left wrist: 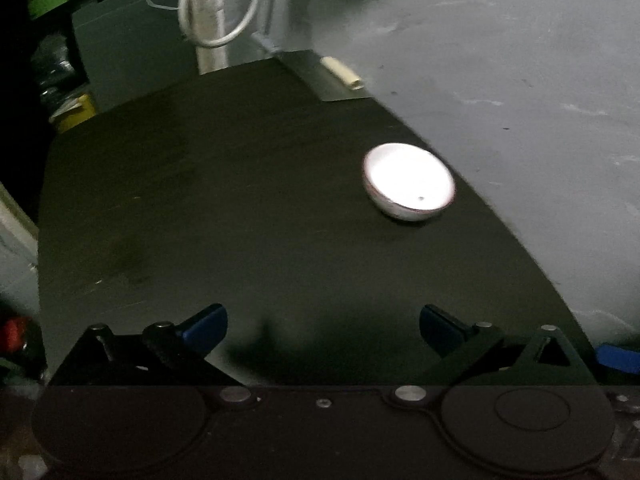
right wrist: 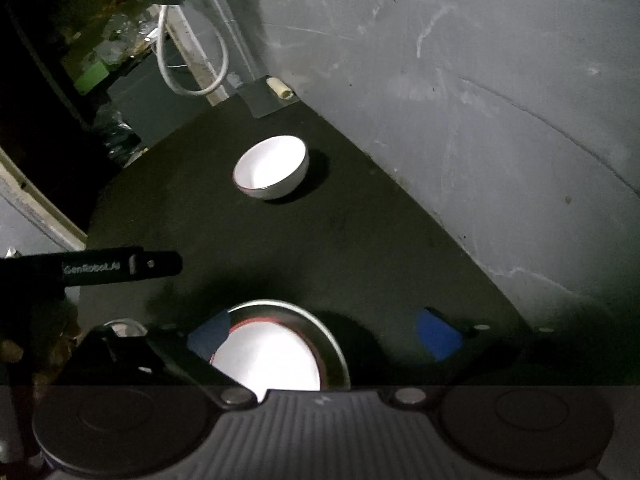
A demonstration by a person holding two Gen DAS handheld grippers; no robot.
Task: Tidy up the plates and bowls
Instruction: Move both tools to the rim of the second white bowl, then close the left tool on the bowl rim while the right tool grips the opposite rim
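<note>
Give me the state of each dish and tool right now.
Far white bowl: upright, empty, standing alone on the dark table near the wall.
Near bowl: upright, sits in a metal plate, below the right tool.
Metal plate: flat on the table, bowl inside it.
Left tool: open, nothing between its pads.
Right tool: open, not gripping the near bowl.

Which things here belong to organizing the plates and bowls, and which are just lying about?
Part of the job:
- far bowl by the wall
- near bowl sitting in a metal plate, under the right gripper

Just lying about:
- white cable
- pale roll in the corner
- green block off the table
</note>
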